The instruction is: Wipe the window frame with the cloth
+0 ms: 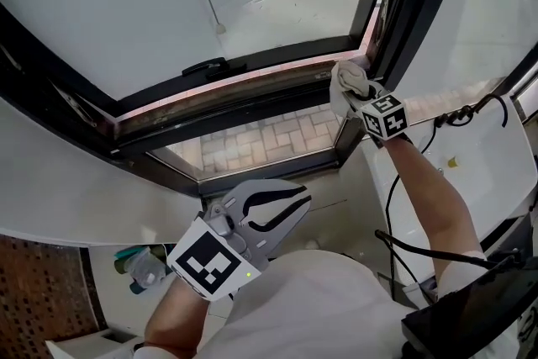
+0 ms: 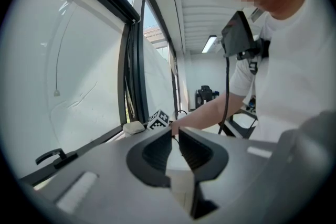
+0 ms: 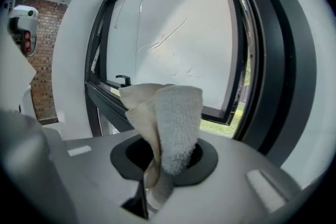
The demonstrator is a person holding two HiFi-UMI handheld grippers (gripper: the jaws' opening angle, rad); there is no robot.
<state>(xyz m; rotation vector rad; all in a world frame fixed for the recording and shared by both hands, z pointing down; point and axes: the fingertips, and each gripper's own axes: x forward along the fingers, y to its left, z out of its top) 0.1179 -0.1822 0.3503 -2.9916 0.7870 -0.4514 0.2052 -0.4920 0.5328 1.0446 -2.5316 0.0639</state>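
Observation:
The dark window frame runs across the head view with its sash swung outward. At the frame's lower right corner, a white terry cloth presses against the sill, with my right gripper shut on it. In the right gripper view the cloth stands up folded out of the jaws, and the frame lies just beyond. My left gripper hangs low near my body, away from the frame, shut with nothing in it. In the left gripper view, its jaws meet, and the cloth shows far off.
A black window handle sits on the sash's lower rail. A thin cord hangs against the glass. Black cables trail by my right arm. A bottle-like object lies low at the left. Brick paving shows through the gap.

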